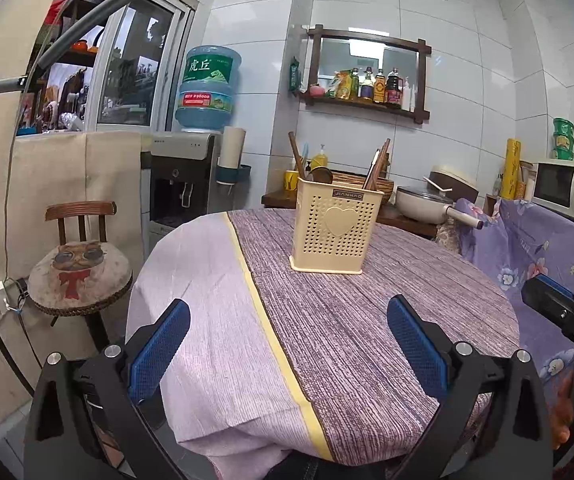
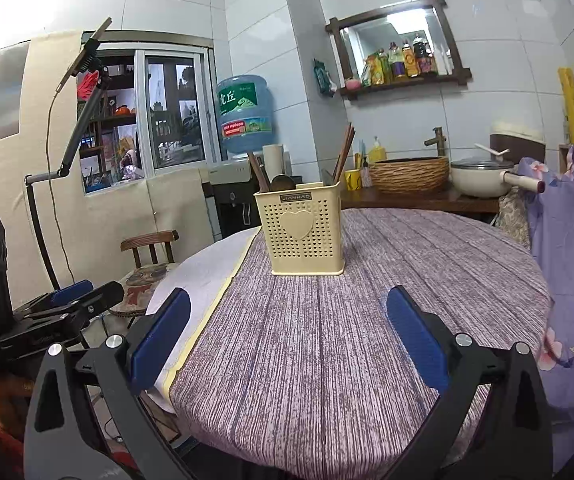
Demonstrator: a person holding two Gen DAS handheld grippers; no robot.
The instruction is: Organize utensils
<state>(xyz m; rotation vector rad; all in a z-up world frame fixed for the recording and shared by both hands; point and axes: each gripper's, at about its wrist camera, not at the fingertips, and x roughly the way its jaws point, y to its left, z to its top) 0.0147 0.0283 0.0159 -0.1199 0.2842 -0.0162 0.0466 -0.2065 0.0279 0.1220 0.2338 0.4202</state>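
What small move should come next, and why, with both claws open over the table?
Probably pull both claws back and stop. The cream utensil holder already stands upright with chopsticks and wooden utensils inside, the striped tablecloth shows no loose utensil, and the right claw and left claw are open and empty.

The left gripper (image 1: pixel 287 344) gapes wide over the round table (image 1: pixel 367 340), nothing between its pads. A cream utensil holder (image 1: pixel 333 232) stands at twelve o'clock with chopsticks (image 1: pixel 379 164) inside.

Both wrist cameras look forward, slightly downward, from the near counter (image 1: pixel 367 320) edge; both show the utensil holder (image 1: pixel 333 230) beyond.
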